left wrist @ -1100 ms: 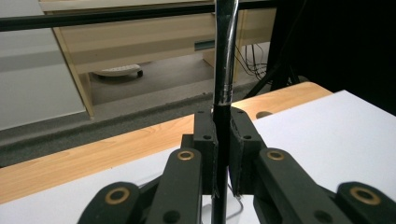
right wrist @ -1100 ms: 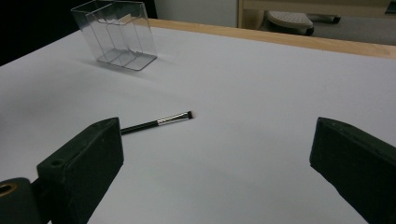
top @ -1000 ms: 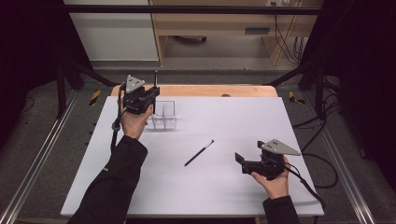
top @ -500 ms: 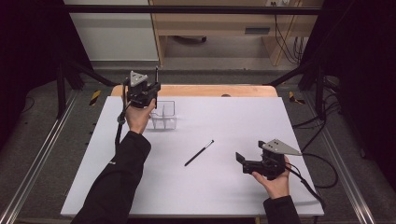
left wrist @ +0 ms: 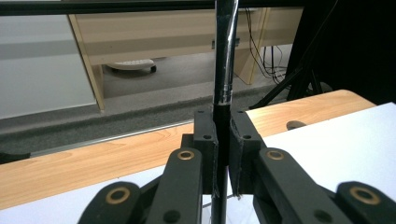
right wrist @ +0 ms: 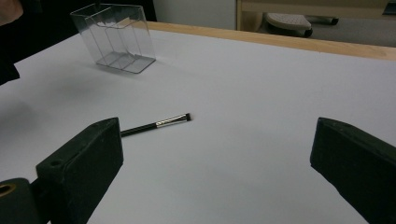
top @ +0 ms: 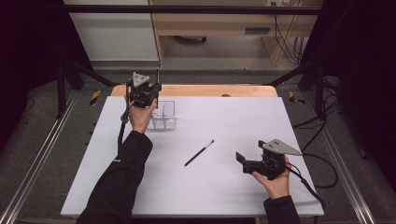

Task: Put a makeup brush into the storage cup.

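In the upper left of the high view, the left gripper has shifted a little to the right and lower since a second ago, and now hangs just above the clear plastic organiser with upright dividers. Its jaws are clamped on a slim black brush with a silver metal ferrule, held upright; in the left gripper view the handle runs straight down between the pressed pads, and the brush rises past the top of the frame. I judge that the shift has brought the brush nearly into line with one compartment of the organiser, so what remains is to lower it in and let go. Which compartment lies under the tip I cannot tell.

Toward the middle of the white table sheet, a second thin black brush with a silver band lies flat and slantwise, well apart from the organiser, untouched and probably next in turn.

At the lower right, the right gripper has kept its place, low over the sheet, its jaws standing wide apart with nothing between them; its own view looks across at the lying brush.
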Available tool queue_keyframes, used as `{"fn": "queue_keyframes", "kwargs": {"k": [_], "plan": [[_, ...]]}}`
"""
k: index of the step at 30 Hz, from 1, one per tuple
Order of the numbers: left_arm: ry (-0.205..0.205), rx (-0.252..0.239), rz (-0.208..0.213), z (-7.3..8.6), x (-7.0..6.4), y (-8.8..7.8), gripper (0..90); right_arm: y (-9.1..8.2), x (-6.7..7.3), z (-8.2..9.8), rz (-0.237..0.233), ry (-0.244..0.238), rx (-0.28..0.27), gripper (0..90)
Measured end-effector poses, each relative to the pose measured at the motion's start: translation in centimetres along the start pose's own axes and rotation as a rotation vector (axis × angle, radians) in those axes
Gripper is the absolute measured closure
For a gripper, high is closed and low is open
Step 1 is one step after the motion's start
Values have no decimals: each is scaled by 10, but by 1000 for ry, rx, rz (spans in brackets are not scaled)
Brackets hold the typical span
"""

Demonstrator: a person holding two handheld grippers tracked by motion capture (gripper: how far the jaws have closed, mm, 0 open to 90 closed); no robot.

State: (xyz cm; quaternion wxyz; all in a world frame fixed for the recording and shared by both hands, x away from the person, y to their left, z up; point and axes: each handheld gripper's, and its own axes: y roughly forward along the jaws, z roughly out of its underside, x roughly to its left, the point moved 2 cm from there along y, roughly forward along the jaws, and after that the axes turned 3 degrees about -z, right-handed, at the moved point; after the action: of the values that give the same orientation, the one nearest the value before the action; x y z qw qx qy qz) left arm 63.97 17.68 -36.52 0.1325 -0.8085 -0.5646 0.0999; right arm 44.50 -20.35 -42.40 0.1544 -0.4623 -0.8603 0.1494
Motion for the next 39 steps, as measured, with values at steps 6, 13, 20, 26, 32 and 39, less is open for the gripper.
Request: {"fn": "queue_keyframes", "kwargs": {"k": [6, 13, 20, 26, 32, 39], "plan": [[20, 20, -9, 10, 0, 4, 827, 0, 0, 0, -1, 1, -2, 33], [0, 16, -8, 23, 4, 4, 827, 1, 1, 0, -1, -1, 1, 34], [-2, 24, -10, 35, 7, 4, 827, 2, 1, 1, -3, -5, 8, 34], [-6, 25, -10, 42, 7, 4, 827, 3, 1, 2, -4, -5, 8, 35], [0, 35, -8, 51, 7, 3, 827, 3, 2, 2, -5, -3, 9, 35], [22, 55, -7, 58, 6, 0, 824, 4, 3, 2, -10, -1, 9, 35]]}}
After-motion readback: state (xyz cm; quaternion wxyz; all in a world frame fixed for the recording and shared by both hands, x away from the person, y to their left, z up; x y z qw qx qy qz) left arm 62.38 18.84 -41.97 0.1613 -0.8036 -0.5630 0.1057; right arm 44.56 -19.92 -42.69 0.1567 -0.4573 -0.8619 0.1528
